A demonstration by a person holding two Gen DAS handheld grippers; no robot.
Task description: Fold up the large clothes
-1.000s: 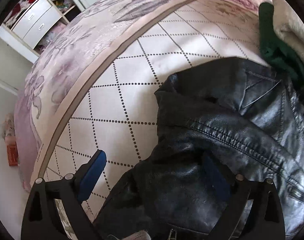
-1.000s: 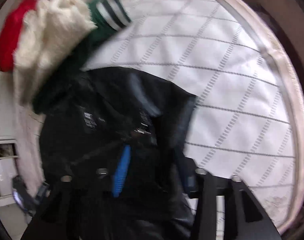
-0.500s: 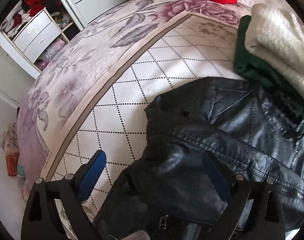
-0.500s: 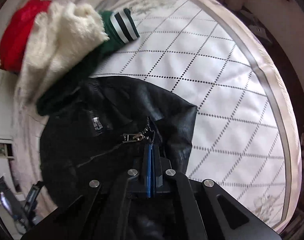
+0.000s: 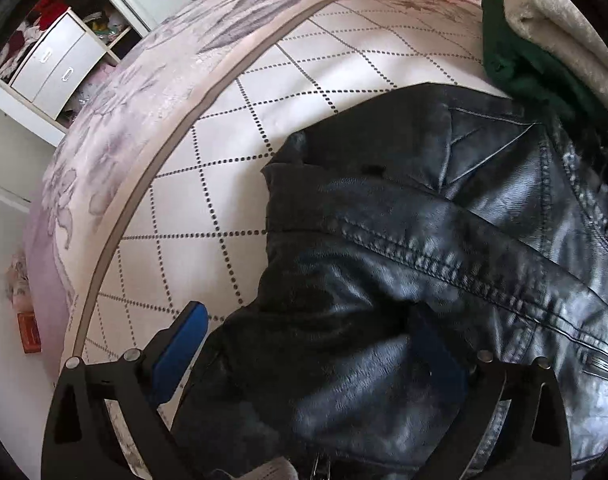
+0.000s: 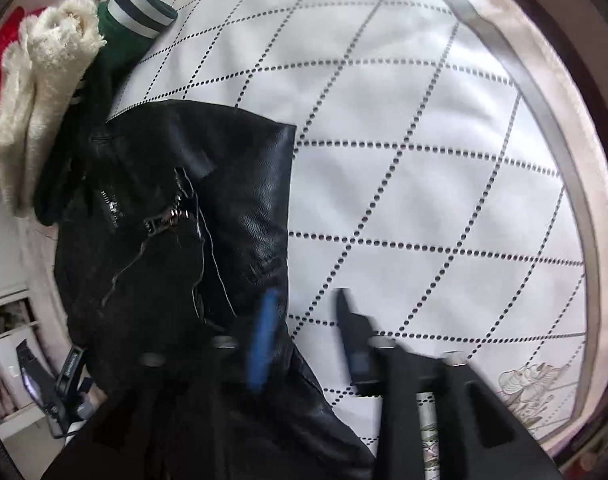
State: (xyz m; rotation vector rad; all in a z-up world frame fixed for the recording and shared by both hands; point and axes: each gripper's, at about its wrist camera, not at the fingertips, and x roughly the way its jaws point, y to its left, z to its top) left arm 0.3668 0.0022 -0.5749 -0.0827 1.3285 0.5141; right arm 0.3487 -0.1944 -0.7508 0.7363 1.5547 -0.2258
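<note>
A black leather jacket (image 5: 423, 240) lies partly folded on a white quilted bed cover (image 5: 224, 184). It also shows in the right wrist view (image 6: 176, 240) with its zipper on top. My left gripper (image 5: 307, 344) is open and low over the jacket's near part, one blue pad over the bed cover and the other over the leather. My right gripper (image 6: 304, 320) is open at the jacket's right edge, one pad over the leather and the other over the bed cover (image 6: 423, 180). Neither holds anything.
A green garment (image 5: 515, 52) and a cream fleece (image 5: 563, 32) lie piled beyond the jacket; both show in the right wrist view, green (image 6: 116, 40) and cream (image 6: 44, 80). The bed's floral border (image 5: 116, 128) drops off to the left. White drawers (image 5: 52, 68) stand beyond.
My right gripper was shut on the jacket near its zipper half a second ago; it has opened and shifted to the jacket's right edge. My left gripper stayed open and dropped closer to the jacket.
</note>
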